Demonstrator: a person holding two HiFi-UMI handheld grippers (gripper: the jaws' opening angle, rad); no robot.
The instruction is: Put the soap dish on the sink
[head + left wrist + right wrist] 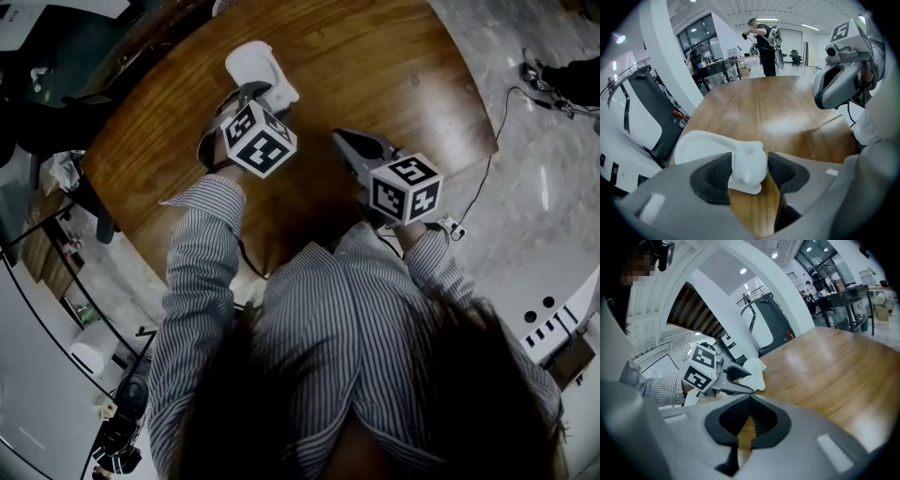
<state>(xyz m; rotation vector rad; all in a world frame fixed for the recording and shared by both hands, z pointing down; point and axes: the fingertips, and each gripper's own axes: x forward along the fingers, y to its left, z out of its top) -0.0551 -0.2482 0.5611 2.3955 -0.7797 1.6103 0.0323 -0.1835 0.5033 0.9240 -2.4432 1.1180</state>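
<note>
A white sink (255,67) stands on the round wooden table (394,75), near its far left edge. In the left gripper view its basin (696,145) lies just beyond the jaws. A lumpy white piece, the soap dish (748,165) as far as I can tell, sits at the basin's near rim. My left gripper (749,171) points steeply down over it. The jaws stand wide around the piece, with a thin gap at the right pad (780,171). My right gripper (749,401) hovers to the right, tips together and empty, pointing at the left gripper (733,379) and sink (754,371).
The table edge (281,253) curves close to the person's body. Cables (497,122) trail on the grey floor to the right. Behind the table stand a treadmill (651,117) and desks, and a person (764,47) is far off.
</note>
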